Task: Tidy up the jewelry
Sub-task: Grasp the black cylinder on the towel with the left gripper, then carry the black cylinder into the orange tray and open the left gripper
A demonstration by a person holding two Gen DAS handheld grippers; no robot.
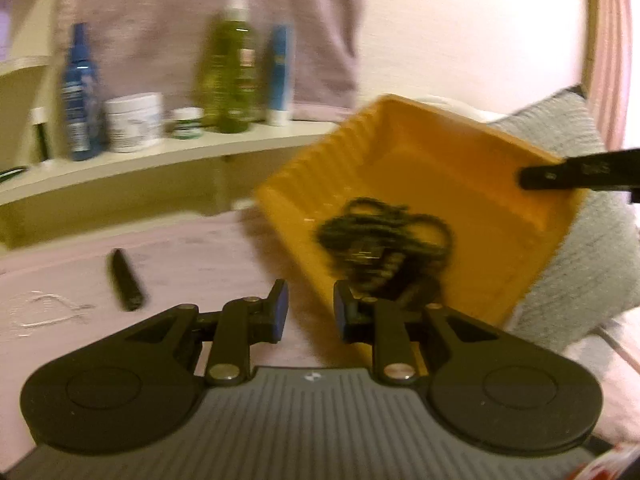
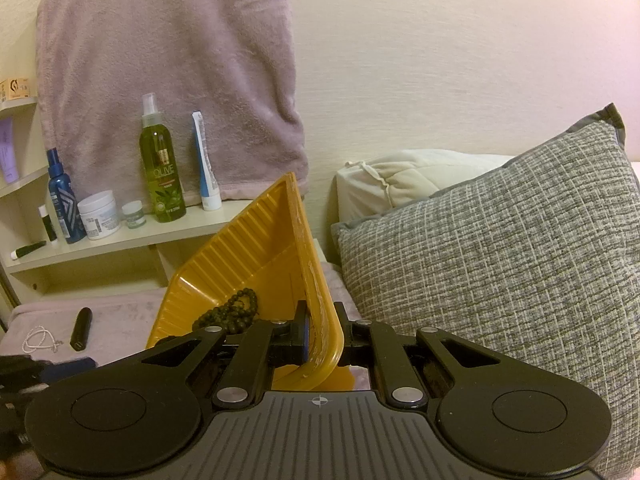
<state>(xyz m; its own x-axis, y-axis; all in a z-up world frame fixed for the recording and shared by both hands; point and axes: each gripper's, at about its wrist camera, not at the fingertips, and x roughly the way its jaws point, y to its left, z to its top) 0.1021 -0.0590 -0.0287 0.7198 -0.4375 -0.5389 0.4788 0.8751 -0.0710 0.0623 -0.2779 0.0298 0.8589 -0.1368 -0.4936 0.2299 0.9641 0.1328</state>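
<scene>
Right gripper (image 2: 322, 342) clamps yellow tray (image 2: 256, 248) rim | left gripper (image 1: 310, 312) slightly parted, empty | beads (image 1: 380, 240) in tray

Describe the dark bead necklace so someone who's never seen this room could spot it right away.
Find the yellow tray tilted up in front of the grey pillow, its rim clamped in the right tool. The bead necklace lies bunched in the tray's low corner. It is the only jewelry in the tray, made of dark round beads, unlike the thin pale chain lying out on the pink blanket.

Beads (image 1: 380, 240) in tray (image 1: 500, 216), left of pillow (image 2: 500, 248).
</scene>
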